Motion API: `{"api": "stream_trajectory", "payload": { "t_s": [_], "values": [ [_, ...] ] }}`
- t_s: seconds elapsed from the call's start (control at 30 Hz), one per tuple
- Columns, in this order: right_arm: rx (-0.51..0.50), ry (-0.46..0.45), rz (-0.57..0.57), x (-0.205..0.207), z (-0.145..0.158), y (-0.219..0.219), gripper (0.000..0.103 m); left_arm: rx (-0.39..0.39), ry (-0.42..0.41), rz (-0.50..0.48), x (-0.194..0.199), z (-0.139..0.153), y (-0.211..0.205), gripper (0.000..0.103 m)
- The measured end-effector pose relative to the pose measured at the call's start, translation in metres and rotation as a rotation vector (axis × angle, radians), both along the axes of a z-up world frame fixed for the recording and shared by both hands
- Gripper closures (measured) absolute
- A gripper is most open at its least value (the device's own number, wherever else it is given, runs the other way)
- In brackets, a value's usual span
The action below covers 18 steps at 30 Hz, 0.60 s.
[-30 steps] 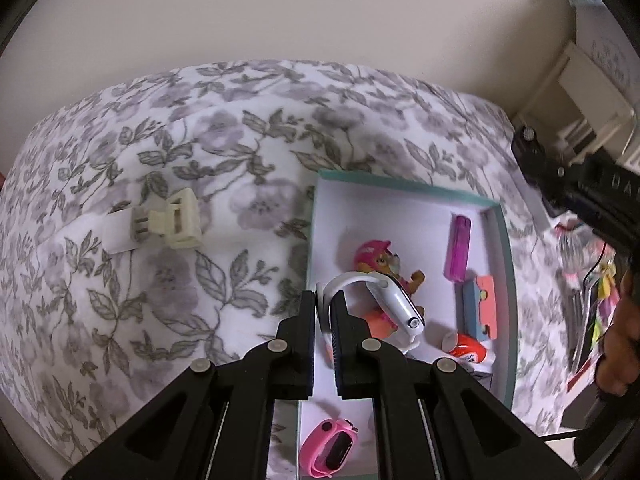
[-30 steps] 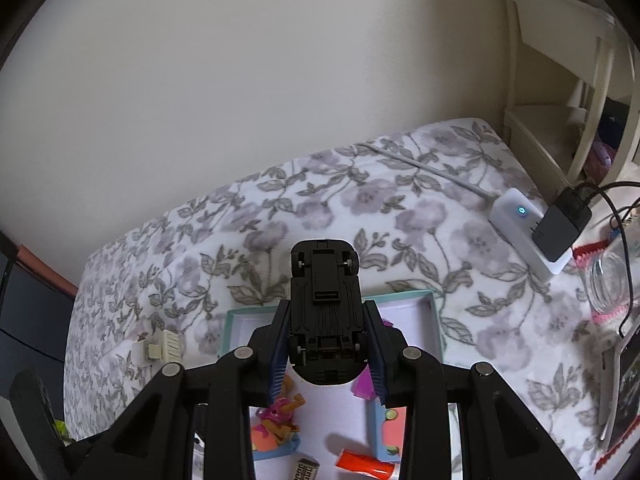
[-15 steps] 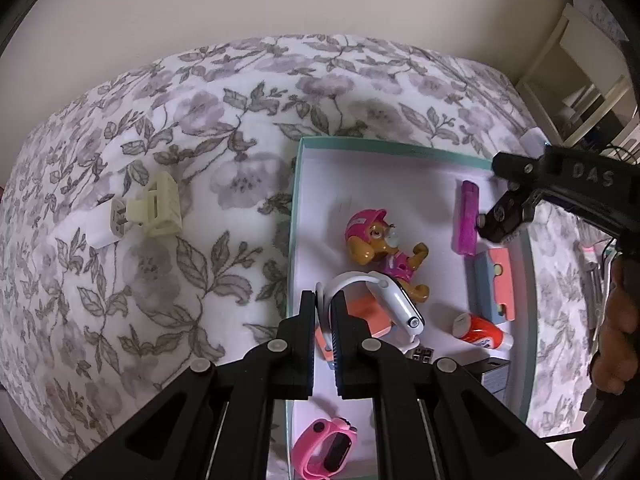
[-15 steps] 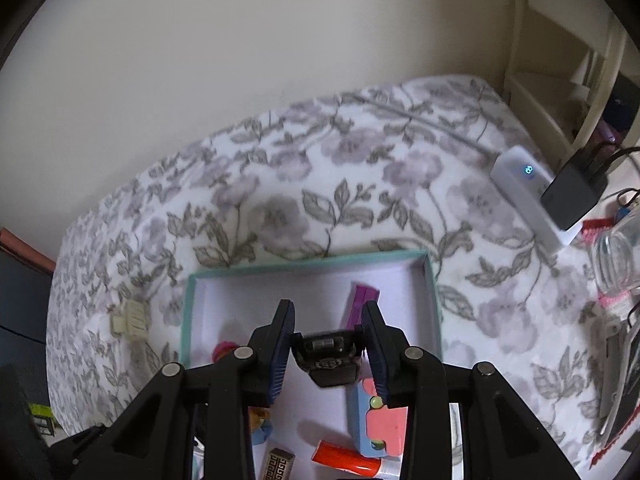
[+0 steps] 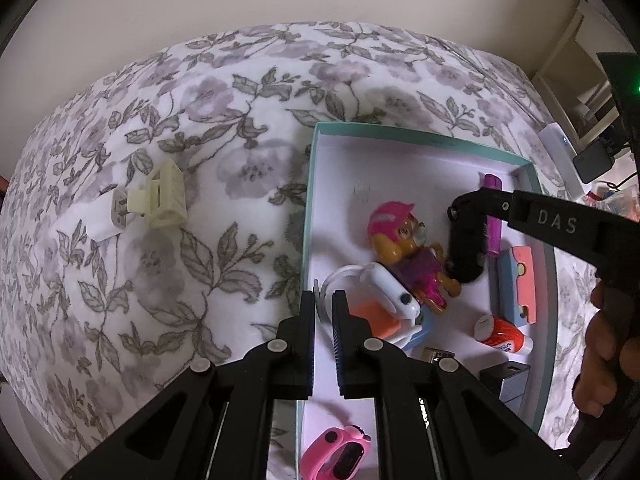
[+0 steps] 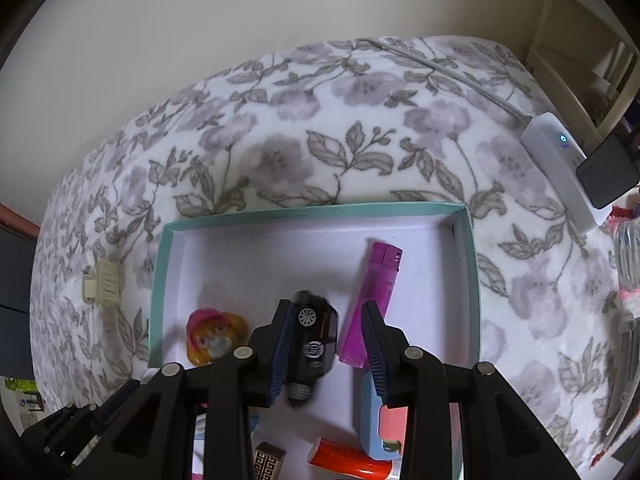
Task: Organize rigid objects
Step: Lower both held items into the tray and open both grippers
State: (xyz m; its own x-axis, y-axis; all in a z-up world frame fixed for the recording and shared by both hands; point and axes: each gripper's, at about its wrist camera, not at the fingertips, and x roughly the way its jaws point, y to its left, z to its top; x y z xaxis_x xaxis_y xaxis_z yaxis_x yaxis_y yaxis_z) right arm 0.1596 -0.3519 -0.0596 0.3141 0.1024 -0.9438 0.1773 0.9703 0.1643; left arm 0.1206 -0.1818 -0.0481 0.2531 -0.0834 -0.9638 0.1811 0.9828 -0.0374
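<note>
Left tool (image 5: 322, 300) first: jaws nearly closed, pinching the thin strap of the white watch (image 5: 384, 284) just inside the teal box (image 5: 424, 132). The watch body lies over an orange block, most of it hidden.

Right tool (image 6: 326, 320) is part open, pointing down into the same box. The black toy car (image 6: 314, 340) sits between its fingers, left pad against it, a gap on the right. Its lower end is blurred, so I cannot tell whether it is gripped.

The purple lighter (image 6: 376, 300) is just right of the car and the pup figure (image 6: 212, 336) just left. The red tube (image 6: 348, 460) and the pink watch (image 5: 336, 452) are cut off. A cream hair clip (image 5: 164, 196) lies well outside on the floral cover (image 6: 280, 140).
</note>
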Motion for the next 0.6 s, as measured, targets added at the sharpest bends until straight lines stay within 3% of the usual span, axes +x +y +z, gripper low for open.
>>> {"api": "stream_trajectory", "payload": {
  "t_s": [0.23,0.37,0.53,0.6],
  "values": [
    [-0.016,-0.004,0.010,0.000,0.003,0.004,0.065,-0.016,-0.001,-0.007,-0.001,0.006,-0.001,0.091],
    [-0.026,-0.013,0.015,0.000,0.007,0.006,0.064,-0.024,-0.011,0.004,0.000,0.011,0.002,0.072],
    [-0.037,-0.042,0.018,0.000,0.017,0.010,0.053,-0.038,-0.030,0.043,0.005,0.021,0.012,0.065],
    [-0.039,-0.060,0.025,0.000,0.021,0.013,0.051,-0.040,-0.044,0.069,0.007,0.025,0.019,0.057]
  ]
}}
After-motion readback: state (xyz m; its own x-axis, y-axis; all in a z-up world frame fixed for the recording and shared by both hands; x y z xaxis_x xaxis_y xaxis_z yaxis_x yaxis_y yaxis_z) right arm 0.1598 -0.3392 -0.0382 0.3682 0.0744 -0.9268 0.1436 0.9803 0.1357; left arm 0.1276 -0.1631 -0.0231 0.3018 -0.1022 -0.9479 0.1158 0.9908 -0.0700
